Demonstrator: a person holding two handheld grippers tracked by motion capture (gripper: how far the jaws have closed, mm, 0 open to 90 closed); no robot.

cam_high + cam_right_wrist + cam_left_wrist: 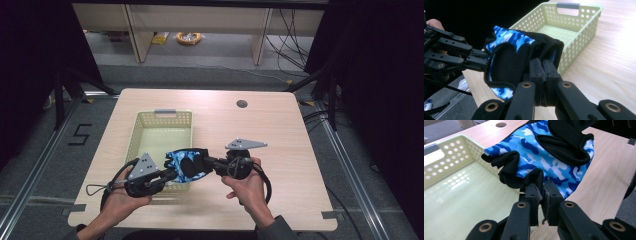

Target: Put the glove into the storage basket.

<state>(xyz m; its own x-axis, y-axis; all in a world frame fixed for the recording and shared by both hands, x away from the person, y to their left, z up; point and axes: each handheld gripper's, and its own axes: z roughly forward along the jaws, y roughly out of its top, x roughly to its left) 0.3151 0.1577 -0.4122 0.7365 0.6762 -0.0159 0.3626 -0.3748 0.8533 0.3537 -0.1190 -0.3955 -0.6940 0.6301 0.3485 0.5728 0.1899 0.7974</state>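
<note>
Low in the centre of the high view, a blue camouflage glove (pixel 186 164) with black trim hangs in the air between the 2 grippers, over the near right corner of the pale green basket (pixel 161 120). The left gripper (pixel 170 174), at lower left, has its jaws clamped on the glove's black edge. The right gripper (pixel 212 162), just right of centre, pinches the opposite black edge, jaws pressed together. The basket stands on the wooden table (pixel 280 130).
</note>
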